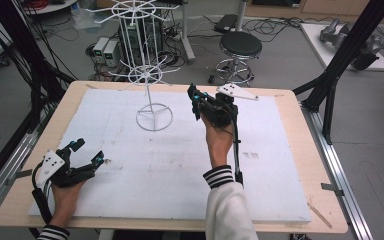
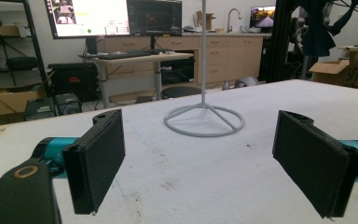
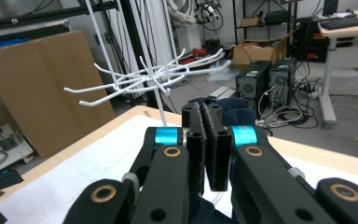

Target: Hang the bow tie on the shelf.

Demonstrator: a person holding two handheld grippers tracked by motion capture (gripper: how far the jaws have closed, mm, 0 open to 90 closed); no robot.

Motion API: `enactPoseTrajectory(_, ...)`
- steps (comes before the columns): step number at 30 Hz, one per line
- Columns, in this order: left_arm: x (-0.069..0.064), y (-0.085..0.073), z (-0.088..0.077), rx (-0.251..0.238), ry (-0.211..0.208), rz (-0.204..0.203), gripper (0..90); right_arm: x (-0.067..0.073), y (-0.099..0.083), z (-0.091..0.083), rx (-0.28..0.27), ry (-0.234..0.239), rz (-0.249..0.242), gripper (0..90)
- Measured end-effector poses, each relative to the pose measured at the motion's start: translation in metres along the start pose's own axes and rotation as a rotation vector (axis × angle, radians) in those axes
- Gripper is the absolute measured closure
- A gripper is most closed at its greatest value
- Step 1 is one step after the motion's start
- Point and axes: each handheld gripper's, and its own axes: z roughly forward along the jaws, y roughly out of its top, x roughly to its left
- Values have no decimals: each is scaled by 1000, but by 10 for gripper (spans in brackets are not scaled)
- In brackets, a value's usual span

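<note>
A white wire rack with a ring base and hooked arms stands on the white board, towards the back. My right gripper is held up just right of the rack, level with its lower hooks. Its jaws are pressed together on a dark blue cloth, which bulges behind and below the pads. The left gripper view shows that cloth hanging at the top right. My left gripper rests at the board's near left corner, open and holding nothing, and faces the rack base.
The board lies on a wooden table. Beyond the far edge stand a black stool and a taller white rack. A black frame post rises at the right. Cables and computer boxes lie on the floor.
</note>
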Motion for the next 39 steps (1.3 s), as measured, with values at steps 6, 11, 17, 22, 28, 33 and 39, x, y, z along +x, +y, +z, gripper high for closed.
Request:
enactPoseTrajectory(6, 0, 0, 0, 2, 0, -1, 172, 6, 12, 12, 6, -13, -13, 883)
enactPoseTrajectory(11, 0, 0, 0, 4, 0, -1, 172, 10, 19, 22, 9, -16, -23, 882)
enactPoseTrajectory(17, 0, 0, 1, 6, 2, -2, 172, 11, 23, 30, 18, 6, -45, 883)
enactPoseTrajectory(22, 0, 0, 1, 12, 2, 1, 172, 10, 26, 35, 26, 16, -73, 882)
enactPoseTrajectory(28, 0, 0, 1, 16, 6, 1, 172, 10, 33, 44, 30, 27, -104, 882)
enactPoseTrajectory(33, -1, 0, 2, 14, 8, 2, 173, 14, 38, 51, 33, 26, -114, 882)
enactPoseTrajectory(39, 0, 0, 1, 14, 6, 1, 172, 17, 39, 57, 39, 23, -121, 882)
